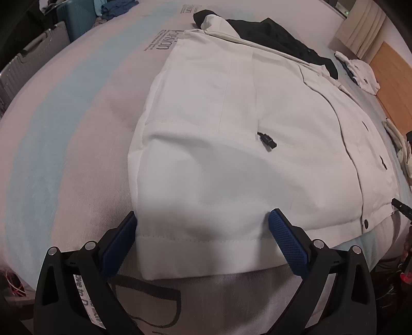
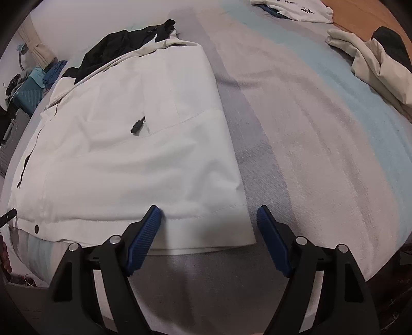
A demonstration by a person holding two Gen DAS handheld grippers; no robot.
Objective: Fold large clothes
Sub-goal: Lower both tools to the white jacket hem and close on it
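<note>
The white jacket [image 1: 231,123] lies spread flat on the bed [image 1: 64,128], its hem toward me and its black-lined hood [image 1: 270,33] at the far end. My left gripper [image 1: 203,219] sits over one hem corner of the jacket with its blue-padded fingers [image 1: 288,242] spread wide, one on each side of the cloth, not pinching it. My right gripper [image 2: 208,216] is at the other hem corner [image 2: 226,232], fingers [image 2: 144,239] also spread apart; one pad lies on the jacket's hem, the other rests beside the jacket over the striped bed cover [image 2: 322,141].

A black zipper pull [image 1: 267,140] lies on the jacket's front, and a row of dark snaps [image 1: 383,162] runs along its placket. Beyond the jacket, near the bed's far edge, sit a folded white garment [image 2: 296,10] and a crumpled cream garment [image 2: 373,61]. Off the bed on the jacket's hood side stand a teal suitcase [image 1: 74,18] and a grey case [image 1: 31,61].
</note>
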